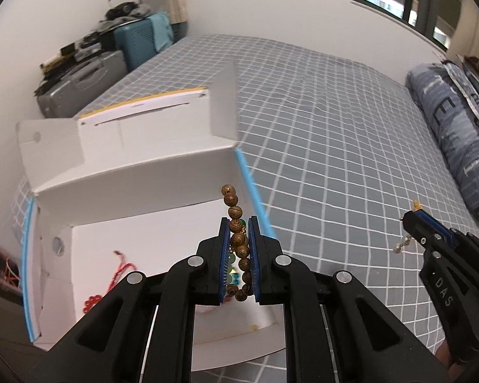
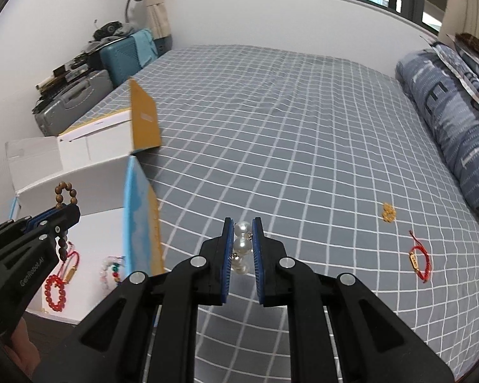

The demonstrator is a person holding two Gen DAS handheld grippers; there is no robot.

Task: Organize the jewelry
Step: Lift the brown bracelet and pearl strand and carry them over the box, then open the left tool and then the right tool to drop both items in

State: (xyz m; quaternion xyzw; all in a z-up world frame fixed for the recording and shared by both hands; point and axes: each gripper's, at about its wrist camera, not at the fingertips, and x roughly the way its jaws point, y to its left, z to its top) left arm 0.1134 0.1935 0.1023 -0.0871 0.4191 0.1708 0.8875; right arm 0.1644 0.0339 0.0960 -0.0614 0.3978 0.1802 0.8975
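White box (image 2: 89,223) holds red beads (image 2: 55,292), perhaps more; left tool (image 1: 238,233) pinches wooden bracelet (image 1: 236,223), right tool (image 2: 242,234) pearls (image 2: 242,245).

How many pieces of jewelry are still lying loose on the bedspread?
2: a small gold piece and a red cord bracelet, both right of the right gripper, near the pillow. Others may lie outside the view.

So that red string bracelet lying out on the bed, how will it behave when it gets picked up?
The red string bracelet will probably go limp and dangle, since its thin cord already lies in loose curves on the bed. It looks light. The small gold tube on it may swing the cord, so gripping near the tube seems steadier.
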